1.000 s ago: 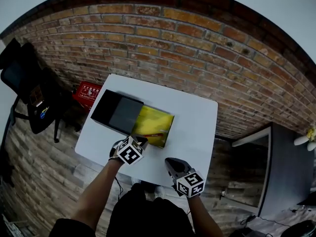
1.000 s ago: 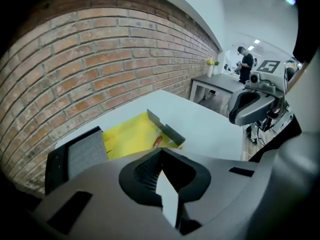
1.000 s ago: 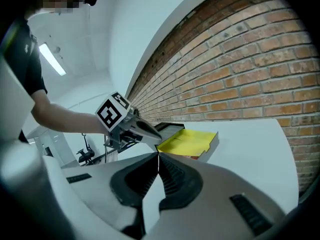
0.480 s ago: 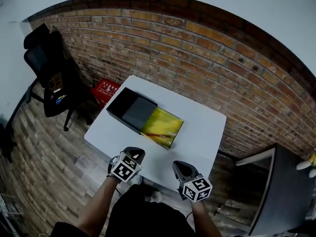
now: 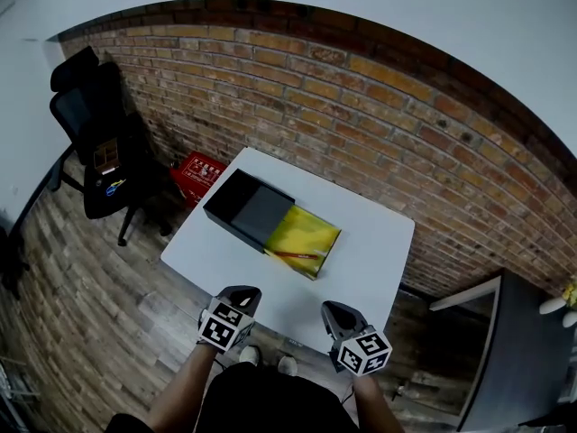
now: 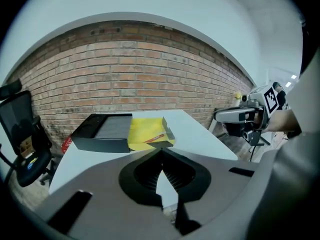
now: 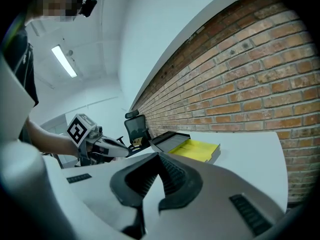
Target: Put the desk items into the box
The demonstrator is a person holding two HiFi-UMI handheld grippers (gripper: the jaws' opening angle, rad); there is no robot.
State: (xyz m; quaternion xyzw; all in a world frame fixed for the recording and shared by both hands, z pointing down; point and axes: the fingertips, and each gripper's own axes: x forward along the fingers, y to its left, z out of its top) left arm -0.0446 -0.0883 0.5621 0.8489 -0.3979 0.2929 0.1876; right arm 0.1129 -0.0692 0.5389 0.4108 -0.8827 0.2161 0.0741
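Table top [image 5: 365, 264]: smooth, matt white. Box [image 5: 245, 207]: matt black outer, yellow inner tray [image 5: 306, 231], card by the look. Wall [image 5: 379, 115]: rough brick. Floor [image 5: 99, 296]: wood planks. My left gripper [image 5: 242, 292] and right gripper [image 5: 334, 308]: matt grey plastic, ribbed black pads [image 6: 176, 175].

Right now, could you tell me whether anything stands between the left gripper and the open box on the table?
Nothing visible does. The left gripper, shut and empty, hangs at the near edge of the table; only bare tabletop lies between it and the box, whose yellow tray holds a red pen.
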